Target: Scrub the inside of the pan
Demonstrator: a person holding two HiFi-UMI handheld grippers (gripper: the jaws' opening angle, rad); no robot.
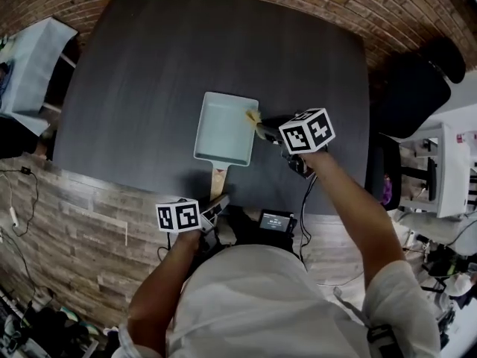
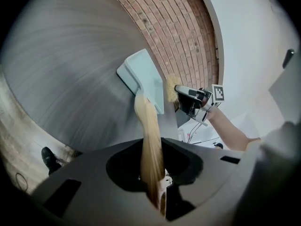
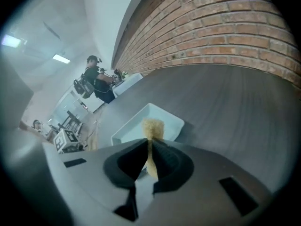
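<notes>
A pale blue rectangular pan lies on the dark table, its wooden handle pointing toward me. My left gripper is shut on that handle; in the left gripper view the handle runs between the jaws of the left gripper up to the pan. My right gripper is shut on a yellow sponge, which sits at the pan's right rim. The right gripper view shows the sponge sticking out of the right gripper over the pan.
A small black device sits at the table's near edge. A light blue covered stand is at the far left, with a black chair and a white cart to the right. A person works far off.
</notes>
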